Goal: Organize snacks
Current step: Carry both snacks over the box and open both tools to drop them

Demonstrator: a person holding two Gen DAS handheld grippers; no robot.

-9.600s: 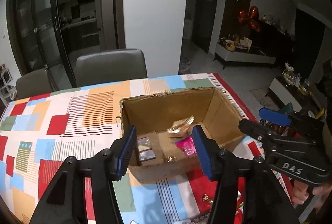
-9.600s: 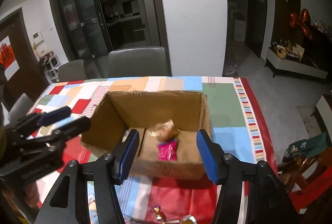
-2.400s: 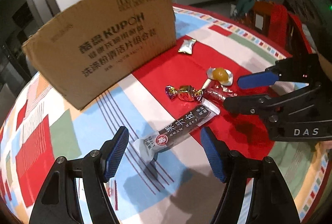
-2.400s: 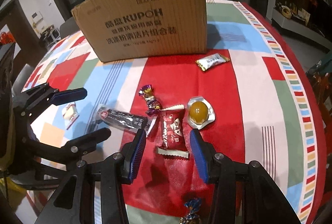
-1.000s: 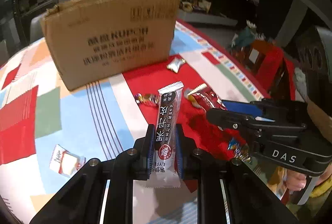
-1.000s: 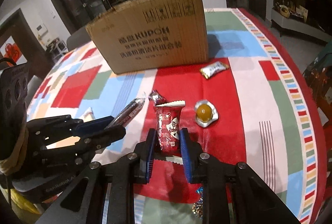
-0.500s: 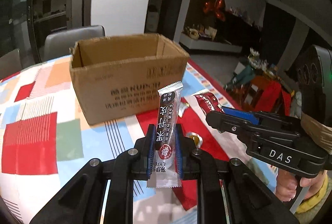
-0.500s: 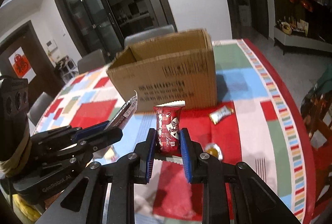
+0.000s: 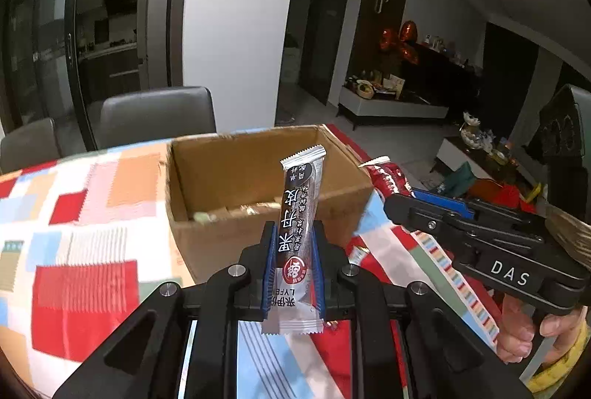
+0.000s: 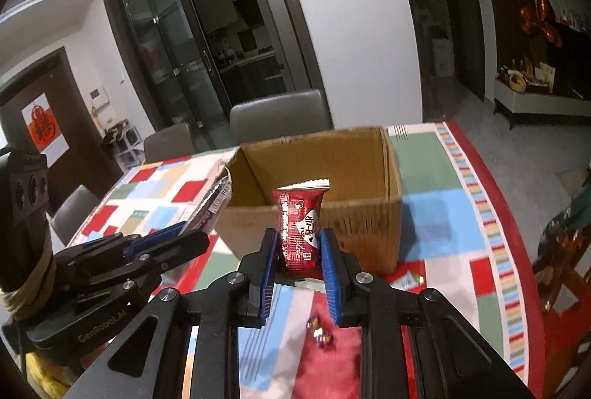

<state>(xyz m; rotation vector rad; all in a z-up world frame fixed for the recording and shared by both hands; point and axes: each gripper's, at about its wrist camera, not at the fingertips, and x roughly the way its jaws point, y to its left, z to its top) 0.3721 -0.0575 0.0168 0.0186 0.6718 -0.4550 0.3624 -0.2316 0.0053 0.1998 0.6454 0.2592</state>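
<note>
My left gripper point(image 9: 293, 244) is shut on a long dark snack bar point(image 9: 299, 214) with a silver top, held upright in front of the open cardboard box point(image 9: 207, 236). My right gripper point(image 10: 297, 247) is shut on a red snack packet point(image 10: 300, 225), held just before the box point(image 10: 369, 225). The right gripper also shows at the right of the left wrist view point(image 9: 402, 203), its red packet point(image 9: 388, 177) near the box's right corner. The left gripper shows at the left of the right wrist view point(image 10: 184, 240) with the bar point(image 10: 216, 203). Several snacks lie inside the box.
The table wears a bright patchwork cloth point(image 9: 85, 273). Wrapped candies point(image 10: 321, 328) and a small packet point(image 10: 406, 279) lie on the cloth near the box. Grey chairs point(image 10: 280, 114) stand behind the table. The table's right edge point(image 10: 517, 251) drops to the floor.
Both grippers have risen and moved toward the box with their snacks still held. The box's inside now shows from above its near wall.
</note>
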